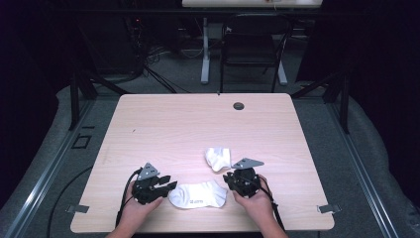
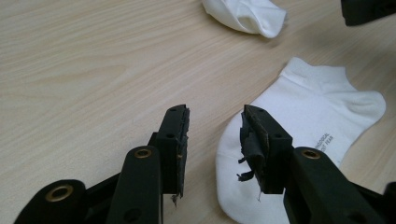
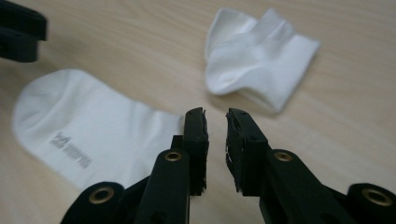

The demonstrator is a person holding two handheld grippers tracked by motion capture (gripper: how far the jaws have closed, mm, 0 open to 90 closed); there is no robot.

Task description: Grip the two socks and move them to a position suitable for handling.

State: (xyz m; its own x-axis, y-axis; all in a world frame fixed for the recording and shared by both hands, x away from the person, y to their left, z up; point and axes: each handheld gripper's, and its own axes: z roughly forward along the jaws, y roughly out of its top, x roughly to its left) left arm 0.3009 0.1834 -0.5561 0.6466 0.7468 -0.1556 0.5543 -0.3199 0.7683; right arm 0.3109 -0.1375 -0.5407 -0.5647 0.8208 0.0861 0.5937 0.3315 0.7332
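A: What is laid out on the counter [image 1: 163, 119]?

B: Two white socks near the front edge. The flat sock [image 1: 198, 195] lies spread out between the two hands, toe to the left and cuff to the right, with small grey print on its sole. The crumpled sock [image 1: 218, 157] sits just beyond it, a little to the right and apart from it

A: Why would they lie that way?

B: My guess is that they are being paired or folded: one is smoothed out as a base, and the other waits within easy reach to be brought onto it

A: And the left tool [image 1: 166, 187]?

B: It sits at the toe end of the flat sock. In the left gripper view its jaws stand clearly apart, one over bare wood and the other over the edge of the toe, and nothing lies between them. I cannot tell whether that jaw touches the cloth

A: The right tool [image 1: 229, 178]?

B: It is at the cuff end, between the two socks. In the right gripper view its jaws show a narrow gap, only slightly parted and empty, with the cuff just beside the left jaw and the crumpled sock farther off ahead
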